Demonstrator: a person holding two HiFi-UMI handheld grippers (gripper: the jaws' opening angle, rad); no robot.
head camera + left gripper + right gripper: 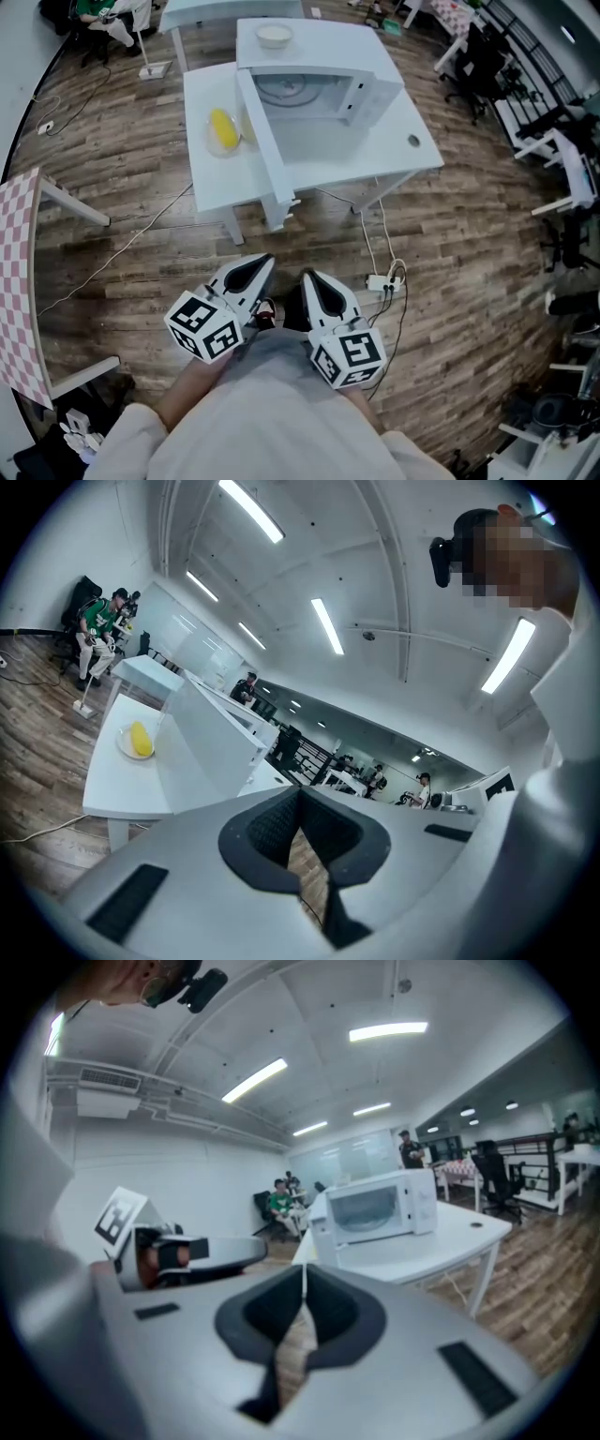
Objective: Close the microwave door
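Observation:
The white microwave stands on a white table ahead of me, and its door hangs wide open toward me on its left hinge. A pale bowl rests on top of it. Both grippers are held low against my body, well short of the table. My left gripper is shut with nothing in it, and so is my right gripper. The left gripper view shows the open door edge-on; the right gripper view shows the microwave from the side.
A plate with a yellow item lies on the table left of the door. A power strip and cables lie on the wood floor. A checked table is at my left, office chairs at the right, seated people at the back.

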